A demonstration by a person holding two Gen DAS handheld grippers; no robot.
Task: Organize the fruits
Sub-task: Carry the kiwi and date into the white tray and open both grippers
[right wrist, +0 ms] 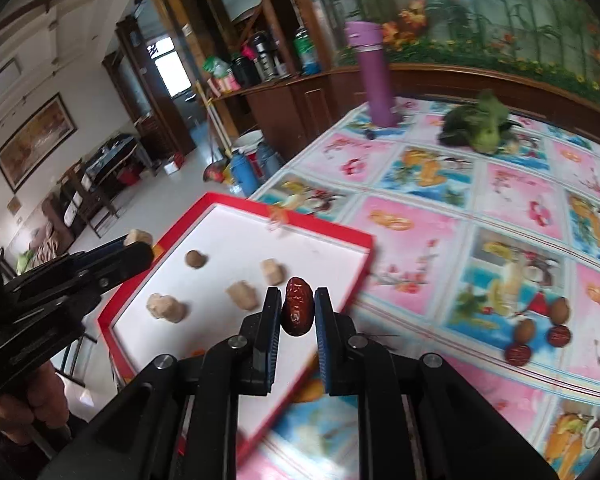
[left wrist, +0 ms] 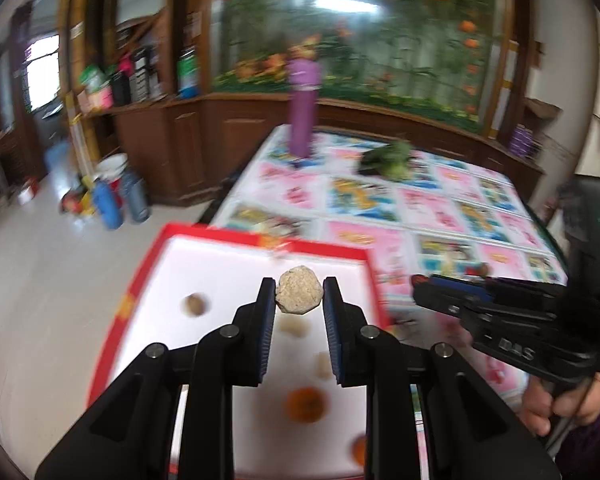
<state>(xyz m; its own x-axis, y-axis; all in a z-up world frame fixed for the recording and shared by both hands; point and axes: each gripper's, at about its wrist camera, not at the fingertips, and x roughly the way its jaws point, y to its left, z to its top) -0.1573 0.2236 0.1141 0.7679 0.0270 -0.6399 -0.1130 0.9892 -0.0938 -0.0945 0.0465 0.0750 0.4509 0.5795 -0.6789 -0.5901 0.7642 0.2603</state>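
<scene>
**A:** Why is the left gripper point(left wrist: 299, 292) pinching that pale rough lump point(left wrist: 299, 290) right at the fingertips?

**B:** Probably so the lump hangs clear over the red-rimmed tray point(left wrist: 148, 258), which lies under it. Held that far out, it can likely be let go onto a bare patch without the fingers knocking what already lies there.

**A:** And the right gripper point(right wrist: 298, 312)?

**B:** Pressed onto a wrinkled red date point(right wrist: 297, 312), standing upright between the pads. It hangs over the tray's near-right edge, so I judge both pieces are bound for the tray.

**A:** What's inside already?

**B:** Three pale lumps point(right wrist: 242, 295) in a loose row, a small brown round fruit point(right wrist: 196, 259) further back, and blurred orange ones point(left wrist: 306, 410) at the near end. Like seems to be laid with like.

**A:** Anything still out on the patterned tablecloth point(right wrist: 512, 190)?

**B:** To the right, well apart from the tray, a small cluster of dates and brown fruits point(right wrist: 540, 334). Those look left to fetch.

**A:** Further back?

**B:** A leafy green vegetable point(right wrist: 480, 126) and an upright purple bottle point(right wrist: 374, 80), both far from the tray and apparently no part of the sorting.
</scene>
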